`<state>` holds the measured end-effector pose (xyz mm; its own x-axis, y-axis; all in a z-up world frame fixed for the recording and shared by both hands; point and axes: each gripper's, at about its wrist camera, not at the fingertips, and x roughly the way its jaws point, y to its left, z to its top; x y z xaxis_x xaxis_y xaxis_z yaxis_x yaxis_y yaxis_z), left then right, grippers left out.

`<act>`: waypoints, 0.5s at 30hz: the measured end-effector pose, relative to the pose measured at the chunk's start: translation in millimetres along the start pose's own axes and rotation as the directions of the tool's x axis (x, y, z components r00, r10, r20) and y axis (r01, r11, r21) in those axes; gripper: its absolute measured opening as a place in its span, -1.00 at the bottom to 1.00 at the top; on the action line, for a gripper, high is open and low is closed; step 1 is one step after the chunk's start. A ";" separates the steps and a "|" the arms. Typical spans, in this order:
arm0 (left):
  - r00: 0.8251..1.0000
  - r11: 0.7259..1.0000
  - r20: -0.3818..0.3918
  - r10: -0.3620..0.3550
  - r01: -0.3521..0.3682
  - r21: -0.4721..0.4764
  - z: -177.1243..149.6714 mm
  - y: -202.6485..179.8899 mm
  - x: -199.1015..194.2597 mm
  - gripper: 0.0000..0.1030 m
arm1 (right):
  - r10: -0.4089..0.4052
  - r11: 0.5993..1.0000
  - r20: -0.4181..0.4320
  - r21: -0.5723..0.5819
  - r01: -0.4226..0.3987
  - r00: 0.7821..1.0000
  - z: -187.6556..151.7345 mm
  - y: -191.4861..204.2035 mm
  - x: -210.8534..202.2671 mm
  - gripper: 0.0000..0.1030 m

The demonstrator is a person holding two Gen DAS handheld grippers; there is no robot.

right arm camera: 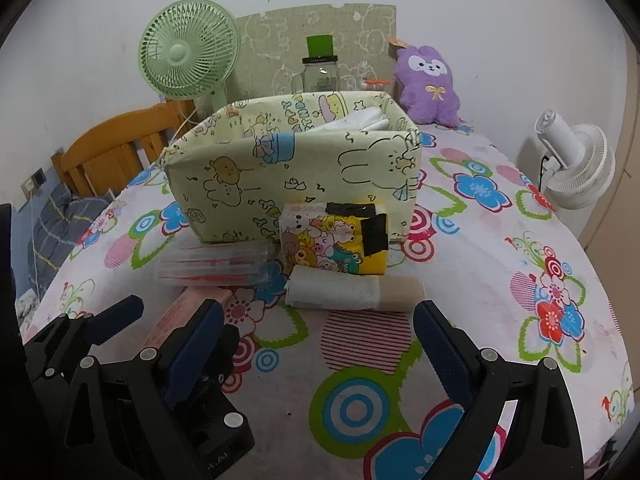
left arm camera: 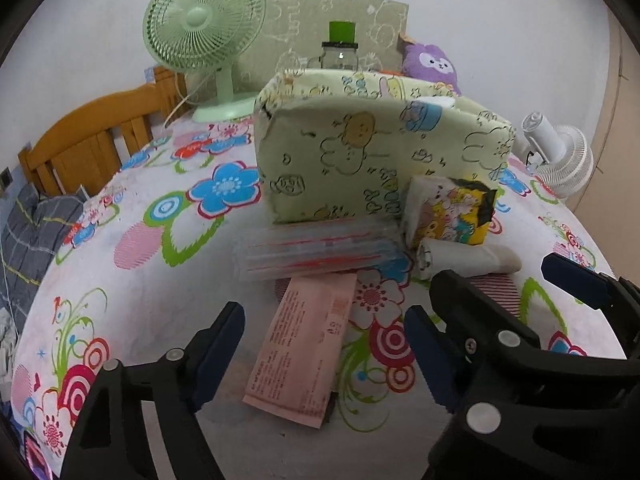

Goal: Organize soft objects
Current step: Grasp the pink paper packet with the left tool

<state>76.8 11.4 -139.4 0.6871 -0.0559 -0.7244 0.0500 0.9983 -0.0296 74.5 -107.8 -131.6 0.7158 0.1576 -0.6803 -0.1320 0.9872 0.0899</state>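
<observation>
A fabric box stands mid-table with something white, perhaps bags, inside. Touching its near wall is a tissue pack; a roll lies just nearer. Left of them lie a clear pack and a pink packet. Both the left gripper and right gripper gape, holding nothing, above the flowered cloth.

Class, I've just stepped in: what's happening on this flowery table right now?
A person holds a two-finger gripper in each hand; the left gripper and right gripper are both open and empty, poised above the floral tablecloth. Before them lie a pink paper packet, a clear plastic pack, a white roll and a cartoon-printed tissue pack, in front of a pale green fabric box. Nothing is gripped yet.
</observation>
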 end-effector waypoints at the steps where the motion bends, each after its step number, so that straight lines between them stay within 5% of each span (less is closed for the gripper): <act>1: 1.000 1.000 -0.011 -0.006 0.006 -0.005 -0.5 0.8 2.3 0.54 | -0.001 1.000 -0.005 -0.002 0.001 1.000 0.1 0.8 1.9 0.89; 4: 0.998 0.999 -0.051 -0.041 0.040 -0.027 -0.5 2.6 8.5 0.47 | 0.004 1.000 -0.012 0.000 -0.004 1.000 1.4 1.2 5.9 0.89; 15: 0.999 0.999 -0.047 0.000 -0.002 -0.037 1.6 4.6 8.1 -0.15 | 0.022 1.000 -0.032 0.019 -0.022 0.999 3.2 -2.9 13.0 0.89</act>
<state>83.8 15.5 -144.3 0.6523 -0.0553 -0.7560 0.0218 0.9983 -0.0542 86.4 -108.5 -138.4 0.6904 0.1786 -0.7010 -0.1342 0.9838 0.1185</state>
